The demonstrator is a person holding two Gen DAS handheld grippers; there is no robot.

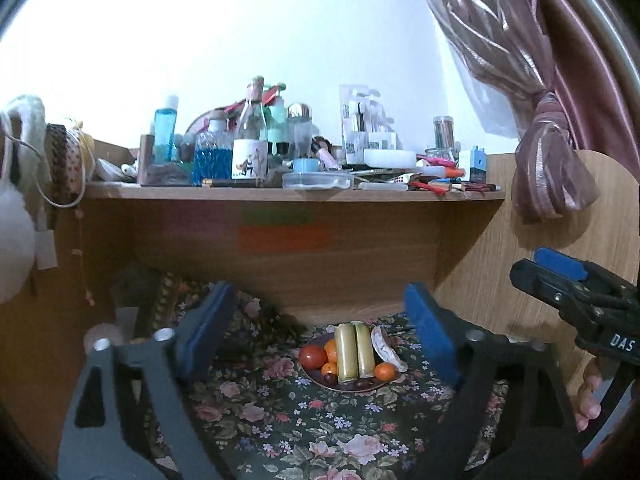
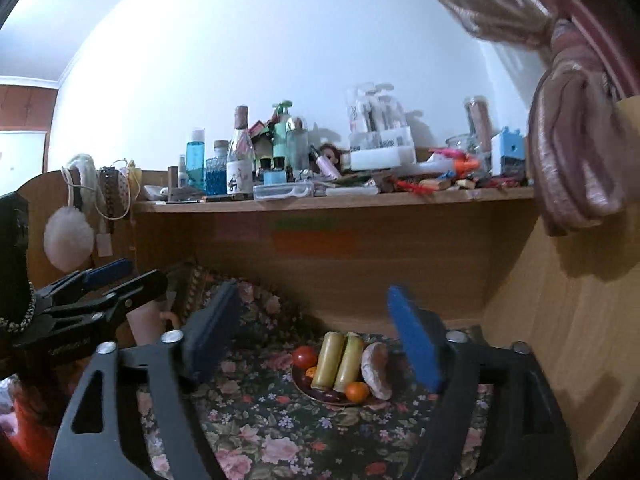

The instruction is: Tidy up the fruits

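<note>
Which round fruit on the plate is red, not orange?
The tomato at the plate's left edge: it alone is red and glossy. The small round fruits beside the two yellow-green cylinders are orange.

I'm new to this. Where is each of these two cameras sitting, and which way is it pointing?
Left wrist view: rides on the left gripper, looking forward between its open blue fingers at the plate of fruit; the right gripper and fingertips of the person's hand show at the right edge.
Right wrist view: rides on the right gripper, facing the same plate; the left gripper shows at the left.
Shared: the plate, the floral cloth and the cluttered shelf above.
</note>
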